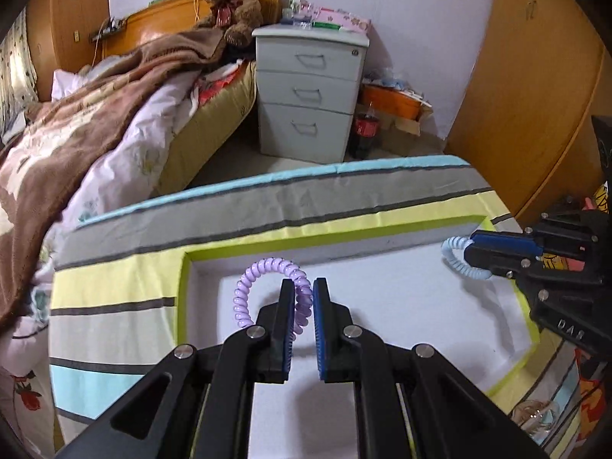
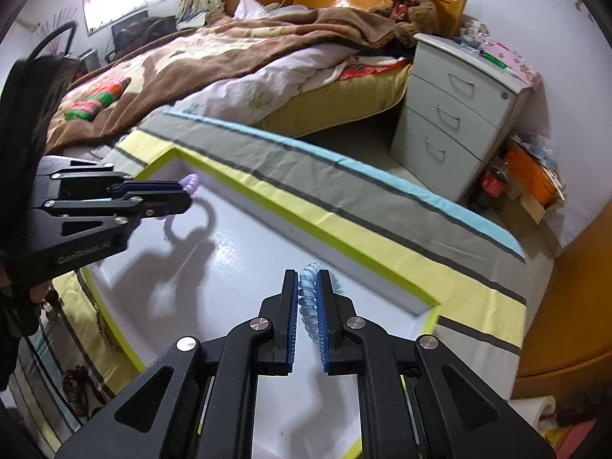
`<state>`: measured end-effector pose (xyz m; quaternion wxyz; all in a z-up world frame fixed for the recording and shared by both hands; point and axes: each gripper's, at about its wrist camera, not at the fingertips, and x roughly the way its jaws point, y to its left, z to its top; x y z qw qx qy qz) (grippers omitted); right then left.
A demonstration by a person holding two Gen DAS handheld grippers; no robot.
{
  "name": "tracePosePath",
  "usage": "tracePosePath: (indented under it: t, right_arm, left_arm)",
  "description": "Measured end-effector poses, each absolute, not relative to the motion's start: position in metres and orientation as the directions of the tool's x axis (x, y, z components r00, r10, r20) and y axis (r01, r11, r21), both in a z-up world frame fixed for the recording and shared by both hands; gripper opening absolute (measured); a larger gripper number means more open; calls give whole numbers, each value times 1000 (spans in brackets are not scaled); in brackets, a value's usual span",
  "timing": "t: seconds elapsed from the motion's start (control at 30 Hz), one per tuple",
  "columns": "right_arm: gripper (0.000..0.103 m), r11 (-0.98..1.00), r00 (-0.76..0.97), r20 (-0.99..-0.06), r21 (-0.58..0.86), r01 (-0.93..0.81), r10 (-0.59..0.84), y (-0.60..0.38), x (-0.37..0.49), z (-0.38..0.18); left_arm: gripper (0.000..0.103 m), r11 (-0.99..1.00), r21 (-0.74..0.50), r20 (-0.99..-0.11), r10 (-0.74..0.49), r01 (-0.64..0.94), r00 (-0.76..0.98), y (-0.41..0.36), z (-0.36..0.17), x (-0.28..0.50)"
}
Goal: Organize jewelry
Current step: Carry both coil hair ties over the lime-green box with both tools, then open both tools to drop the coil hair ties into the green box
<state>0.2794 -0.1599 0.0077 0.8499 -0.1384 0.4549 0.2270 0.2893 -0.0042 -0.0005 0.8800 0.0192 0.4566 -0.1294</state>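
A: Left gripper?
B: Clamped on the purple coil bracelet, loop sticking up-left, held above the white tray.
A: Right gripper?
B: Pinching the light-blue coil bracelet, also over the tray, near its far right corner.
A: Tray sits where?
B: On the striped cloth covering the table.
A: Background?
B: Bed with brown blanket, teddy bear, grey drawer unit, cola bottle on the floor.
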Motion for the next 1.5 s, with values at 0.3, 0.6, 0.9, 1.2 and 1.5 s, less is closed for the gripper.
tracePosePath:
  t: [0.3, 0.6, 0.9, 1.2, 1.5]
  right_arm:
    - [10, 837, 435, -864, -30, -547, 253, -145, 283, -9]
    - [10, 838, 401, -880, -7, -546, 255, -142, 285, -16]
    - [17, 850, 403, -874, 22, -526, 272, -146, 287, -13]
    - [31, 870, 460, -837, 38, -492, 296, -156, 271, 9]
    - [31, 890, 545, -772, 59, -451, 327, -173, 224, 42]
  left_arm:
    - [10, 966, -89, -841, -204, 244, 502, -10, -23, 300]
    - [12, 968, -93, -845, -200, 232, 496, -10, -26, 302]
    - [33, 971, -96, -847, -195, 219, 494, -9, -25, 302]
    - [45, 973, -84, -842, -185, 217, 507, -6, -15, 289]
    - [48, 978, -77, -806, -177, 196, 565, 2, 16, 249]
